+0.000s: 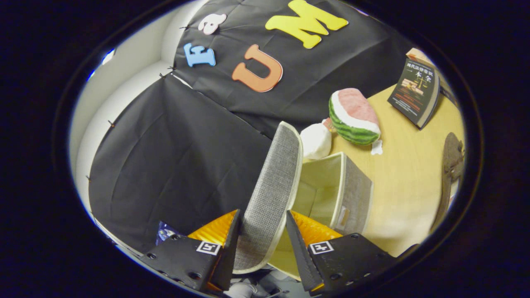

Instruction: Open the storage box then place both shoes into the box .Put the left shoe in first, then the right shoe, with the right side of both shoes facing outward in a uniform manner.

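My gripper (261,231) is shut on the grey fabric lid (275,178) of the storage box, both fingers pressing on its near end. The lid stands lifted, almost on edge, rising away from the fingers. Just beyond the right finger lies the box (356,190), grey outside with a pale lining, and its inside shows open. A dark brown shoe (451,165) lies on the wooden table (410,182) past the box, partly cut off. A bit of something pale grey (252,289) shows below the fingers; I cannot tell what it is.
A plush watermelon slice (354,118) and a white plush item (315,140) sit on the table behind the box. A dark book (415,93) stands upright at the far side of the table. Black cloth forms the wall beyond the lid.
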